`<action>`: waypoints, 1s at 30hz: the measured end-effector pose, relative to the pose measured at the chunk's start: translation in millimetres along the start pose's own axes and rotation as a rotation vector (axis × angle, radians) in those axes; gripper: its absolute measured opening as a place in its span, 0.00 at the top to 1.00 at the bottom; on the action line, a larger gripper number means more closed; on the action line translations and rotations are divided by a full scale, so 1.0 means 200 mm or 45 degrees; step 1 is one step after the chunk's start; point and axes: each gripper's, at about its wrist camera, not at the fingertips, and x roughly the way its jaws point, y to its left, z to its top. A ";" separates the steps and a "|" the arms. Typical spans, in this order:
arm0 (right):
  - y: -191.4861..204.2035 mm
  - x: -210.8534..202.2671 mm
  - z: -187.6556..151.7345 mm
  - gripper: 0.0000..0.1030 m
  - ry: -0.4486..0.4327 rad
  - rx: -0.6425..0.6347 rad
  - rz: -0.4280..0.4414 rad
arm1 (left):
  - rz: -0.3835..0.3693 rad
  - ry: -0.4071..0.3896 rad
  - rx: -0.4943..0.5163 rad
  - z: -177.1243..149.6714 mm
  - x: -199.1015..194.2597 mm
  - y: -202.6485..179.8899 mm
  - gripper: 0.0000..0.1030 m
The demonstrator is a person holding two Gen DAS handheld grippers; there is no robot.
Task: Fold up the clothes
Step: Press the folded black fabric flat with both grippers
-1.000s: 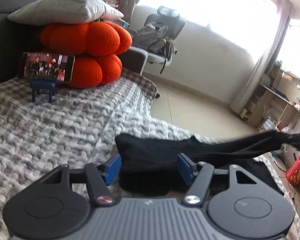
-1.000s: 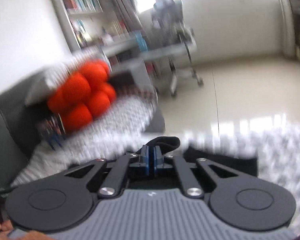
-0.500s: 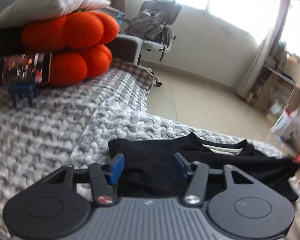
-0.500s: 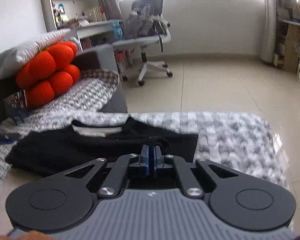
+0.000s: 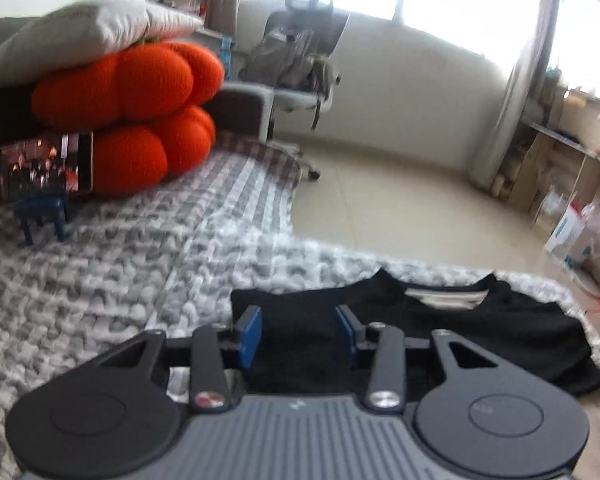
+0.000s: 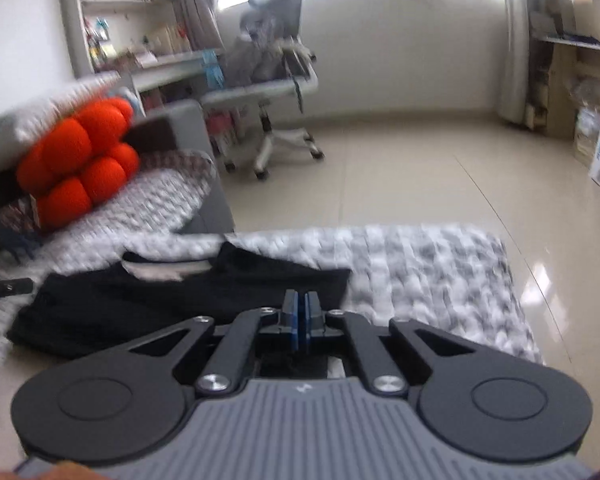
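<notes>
While both wrist views are partly blurred, no writing can be read with certainty: the white box (image 5: 570,236) on the floor carries blue print, too small to make out, and each tool body shows only a small pale mark.

The black T-shirt (image 5: 440,332) lies flat on the grey and white knitted blanket (image 5: 111,280), with its neckline and a pale inner collar band turned toward the room. The left gripper (image 5: 298,330) hovers over the shirt's edge with its blue pads (image 5: 248,334) wide apart, and it holds nothing. The right gripper (image 6: 301,320) has its blue pads (image 6: 294,322) pressed together with almost no gap, just above the near hem of the shirt (image 6: 159,300); whether any cloth is pinched between them, I cannot tell.

On the blanket near the back stands a phone (image 5: 43,170) with a lit screen on a small blue stand (image 5: 41,216), which leans against an orange pumpkin-shaped cushion (image 5: 139,108). A pale pillow (image 5: 87,36) rests on top of the cushion. Beyond the blanket is a glossy beige tiled floor (image 6: 400,172), a white office chair (image 6: 275,80) with a grey backpack (image 5: 287,60) on its seat, a bookshelf (image 6: 111,4) and bright windows with grey curtains (image 6: 516,36).
</notes>
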 end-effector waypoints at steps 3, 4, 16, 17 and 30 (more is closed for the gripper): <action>0.00 0.05 -0.02 0.97 0.079 -0.011 0.046 | 0.031 0.070 0.031 -0.02 0.07 -0.02 0.60; 0.00 0.07 -0.02 0.92 0.096 0.001 0.055 | 0.039 0.076 0.043 -0.04 0.08 -0.03 0.60; 0.00 0.17 -0.04 0.69 0.136 0.093 -0.008 | 0.057 0.088 0.042 -0.07 0.11 -0.06 0.60; 0.00 0.16 -0.04 0.52 0.117 0.104 -0.018 | 0.057 0.086 0.040 -0.07 0.10 -0.06 0.60; 0.14 0.09 -0.08 0.97 0.027 -0.174 -0.148 | 0.034 0.087 0.012 -0.07 0.08 -0.07 0.59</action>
